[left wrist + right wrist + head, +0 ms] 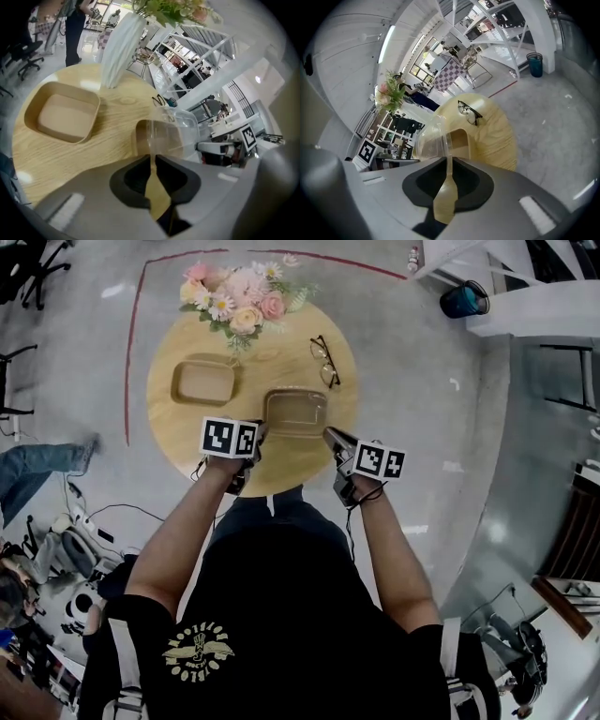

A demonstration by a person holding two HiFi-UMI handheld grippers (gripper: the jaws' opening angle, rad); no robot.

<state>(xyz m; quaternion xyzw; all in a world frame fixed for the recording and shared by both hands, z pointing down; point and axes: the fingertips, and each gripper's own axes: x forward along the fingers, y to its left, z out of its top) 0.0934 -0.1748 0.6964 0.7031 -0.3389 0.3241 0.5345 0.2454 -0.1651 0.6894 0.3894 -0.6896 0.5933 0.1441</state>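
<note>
A brown container with a clear plastic lid (pixel 295 412) sits on the near part of the round wooden table (pixel 309 371). My left gripper (pixel 261 433) is shut on the lid's left rim and my right gripper (pixel 330 435) on its right rim. In the left gripper view the clear lid (pixel 174 129) runs as a thin edge into the closed jaws of the left gripper (pixel 153 157). The right gripper view shows the same: the lid (pixel 431 140) over the brown container (pixel 460 139), its rim pinched by the right gripper (pixel 449 161).
A second brown container (pixel 202 380) lies open and lidless at the table's left. A white vase of flowers (pixel 239 296) stands at the far edge, and eyeglasses (pixel 324 360) lie at the right. A blue bin (pixel 464 300) stands on the floor far right.
</note>
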